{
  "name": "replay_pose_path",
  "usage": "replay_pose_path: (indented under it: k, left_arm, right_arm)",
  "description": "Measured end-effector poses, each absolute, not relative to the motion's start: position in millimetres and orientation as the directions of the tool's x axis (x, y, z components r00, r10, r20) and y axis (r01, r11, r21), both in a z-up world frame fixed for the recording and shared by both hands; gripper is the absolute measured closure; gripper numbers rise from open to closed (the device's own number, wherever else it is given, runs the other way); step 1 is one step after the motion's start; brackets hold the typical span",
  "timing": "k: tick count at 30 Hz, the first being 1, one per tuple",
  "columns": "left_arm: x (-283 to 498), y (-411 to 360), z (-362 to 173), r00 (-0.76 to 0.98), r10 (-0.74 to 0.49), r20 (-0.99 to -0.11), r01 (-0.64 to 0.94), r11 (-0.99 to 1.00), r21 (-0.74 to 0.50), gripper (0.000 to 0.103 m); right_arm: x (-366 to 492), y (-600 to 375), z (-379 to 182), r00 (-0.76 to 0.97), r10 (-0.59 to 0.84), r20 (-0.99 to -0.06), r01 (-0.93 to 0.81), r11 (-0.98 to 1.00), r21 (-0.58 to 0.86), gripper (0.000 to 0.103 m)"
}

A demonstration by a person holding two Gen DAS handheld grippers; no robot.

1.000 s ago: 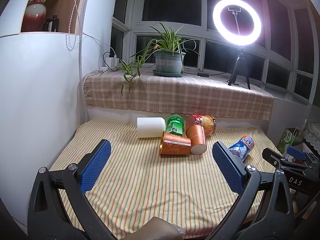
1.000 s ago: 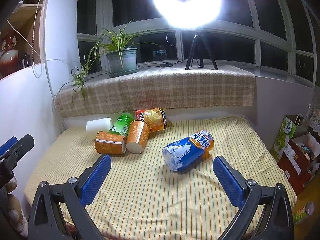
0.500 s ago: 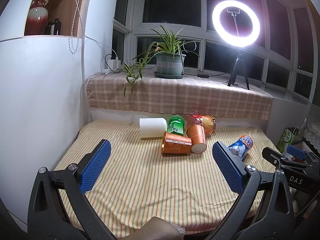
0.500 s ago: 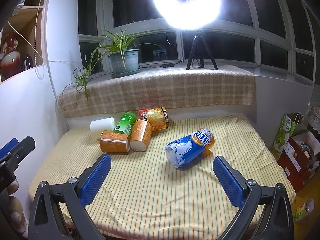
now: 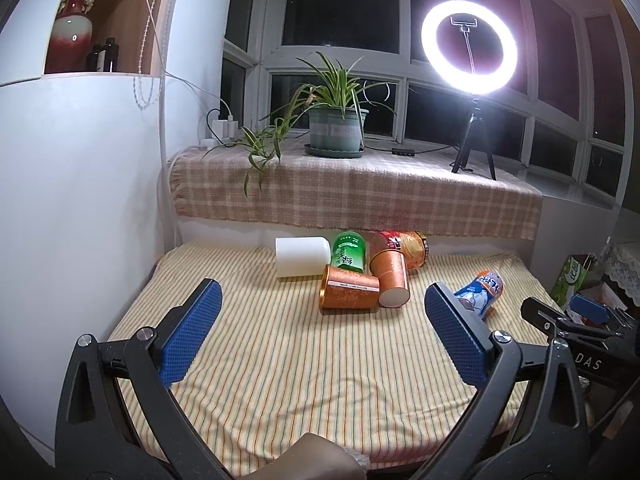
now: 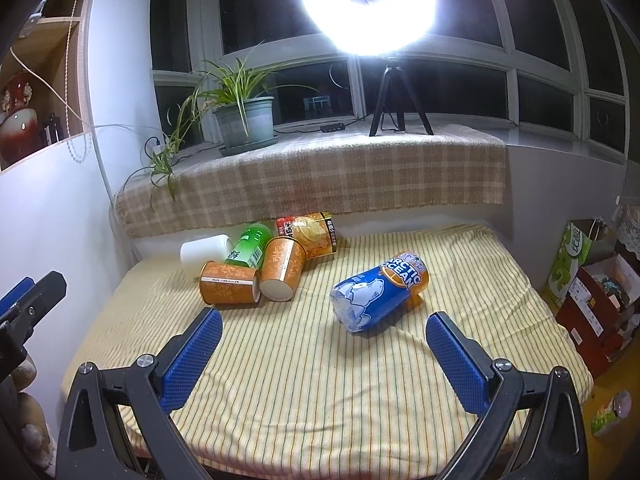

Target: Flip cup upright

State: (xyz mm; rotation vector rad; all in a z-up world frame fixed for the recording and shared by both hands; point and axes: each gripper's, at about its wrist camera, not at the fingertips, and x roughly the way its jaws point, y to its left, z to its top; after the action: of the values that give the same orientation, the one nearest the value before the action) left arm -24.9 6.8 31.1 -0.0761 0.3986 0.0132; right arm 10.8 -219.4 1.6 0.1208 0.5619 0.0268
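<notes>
Left wrist view showed the left gripper with its jaws spread wide and holding nothing, poised above the near edge of the striped table. Right wrist view showed the right gripper likewise wide and empty. Compared with one second earlier, both cameras had drawn back and risen a little: the cups appeared smaller and more of the table's near edge was in view, while no cup had shifted. All cups lay on their sides. A cluster sat near the far edge toward the left corner: a white cup, a green cup, two orange cups touching each other, and a red-and-yellow cup behind them. The blue Arctic Ocean cup lay apart, nearer the right edge and directly ahead of the right gripper, its foil end toward the camera. Judged from this, no grasp had begun; the blue cup seemed the likeliest first target.
</notes>
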Motion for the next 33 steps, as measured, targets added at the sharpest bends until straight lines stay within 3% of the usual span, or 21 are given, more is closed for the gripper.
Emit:
replay_pose_path:
  k: [21,33]
  left_arm:
    - [22.4,1.5,20.2,0.906,-0.025,-0.422,-0.001,0.998,-0.061,0.0]
    - [45.0,17.9,-1.9,0.88,-0.03,-0.473,-0.008,0.997,-0.079,0.0]
  right_arm:
    - [54.2,-217.8,-3.2,0.824,0.05,-0.564,0.029,0.991,0.13,0.0]
    - [104.3,-224.0,-13.7,0.781,0.074,-0.62,0.091,0.969,0.23,0.0]
